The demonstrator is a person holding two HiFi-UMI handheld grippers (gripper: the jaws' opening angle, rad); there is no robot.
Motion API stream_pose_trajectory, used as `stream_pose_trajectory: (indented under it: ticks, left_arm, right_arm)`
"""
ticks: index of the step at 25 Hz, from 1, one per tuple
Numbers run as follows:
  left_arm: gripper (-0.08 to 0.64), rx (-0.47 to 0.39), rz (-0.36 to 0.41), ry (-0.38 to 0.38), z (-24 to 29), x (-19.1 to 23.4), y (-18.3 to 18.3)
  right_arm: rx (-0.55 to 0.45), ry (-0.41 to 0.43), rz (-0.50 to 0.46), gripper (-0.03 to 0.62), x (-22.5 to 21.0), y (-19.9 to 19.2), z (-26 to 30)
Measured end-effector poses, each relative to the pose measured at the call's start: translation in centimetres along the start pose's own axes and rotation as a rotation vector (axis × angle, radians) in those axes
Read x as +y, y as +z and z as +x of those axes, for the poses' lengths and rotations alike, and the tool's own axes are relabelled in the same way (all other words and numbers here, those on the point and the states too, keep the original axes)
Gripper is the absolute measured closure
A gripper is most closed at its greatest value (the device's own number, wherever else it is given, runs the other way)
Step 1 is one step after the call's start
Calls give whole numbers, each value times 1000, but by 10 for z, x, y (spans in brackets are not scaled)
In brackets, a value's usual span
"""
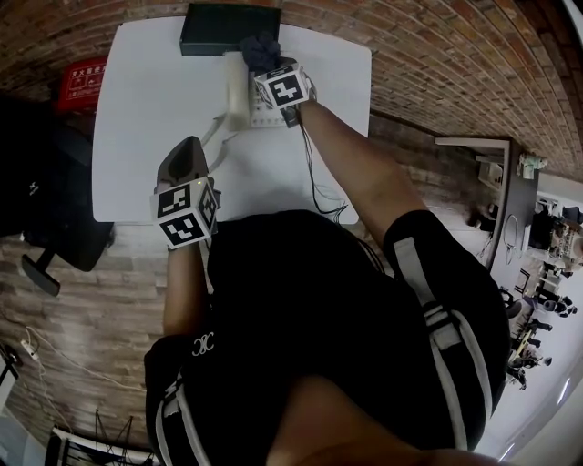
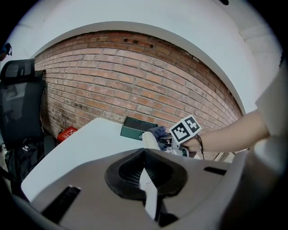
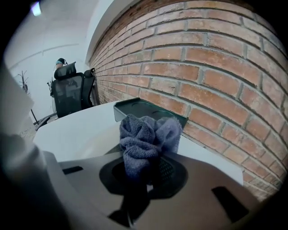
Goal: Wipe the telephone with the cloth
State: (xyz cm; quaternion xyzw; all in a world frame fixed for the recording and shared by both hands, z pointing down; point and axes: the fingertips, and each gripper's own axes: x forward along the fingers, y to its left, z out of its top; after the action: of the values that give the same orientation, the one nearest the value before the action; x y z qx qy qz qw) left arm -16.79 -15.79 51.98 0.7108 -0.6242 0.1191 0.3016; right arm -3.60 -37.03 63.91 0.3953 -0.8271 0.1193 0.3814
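A white telephone (image 1: 248, 96) stands at the far middle of the white table (image 1: 146, 109), its handset (image 2: 152, 140) lying on the left side of its base. My right gripper (image 1: 266, 64) is over the phone's far end, shut on a bunched blue-grey cloth (image 1: 260, 47) (image 3: 145, 134) that sticks up out of its jaws. My left gripper (image 1: 187, 150) hovers over the table's near edge, well short of the phone. Its jaws (image 2: 144, 155) are shut with nothing between them.
A dark green box (image 1: 228, 27) (image 3: 144, 110) lies against the brick wall just behind the phone. The phone's cord (image 1: 219, 132) trails toward the near edge. A black office chair (image 1: 55, 209) and a red box (image 1: 82, 77) are on the left. Another table (image 1: 483, 164) stands to the right.
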Motion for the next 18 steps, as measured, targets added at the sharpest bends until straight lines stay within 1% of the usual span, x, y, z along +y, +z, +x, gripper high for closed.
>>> stream_pose_trajectory:
  ticks: [4, 7, 13, 16, 18]
  left_arm:
    - [563, 4, 5, -5, 1, -4, 0]
    - [563, 11, 11, -10, 2, -6, -2]
    - [563, 20, 22, -27, 5, -14, -3]
    - [563, 21, 32, -32, 5, -17, -3]
    - [563, 23, 33, -30, 5, -17, -3]
  right_arm:
    - [-5, -39, 50, 562, -28, -10, -9]
    - [4, -66, 116, 561, -49, -17, -22]
    - [15, -107, 219, 561, -70, -34, -31]
    - [22, -112, 222, 563, -70, -34, -32]
    - [24, -100, 181, 563, -62, -31, -30]
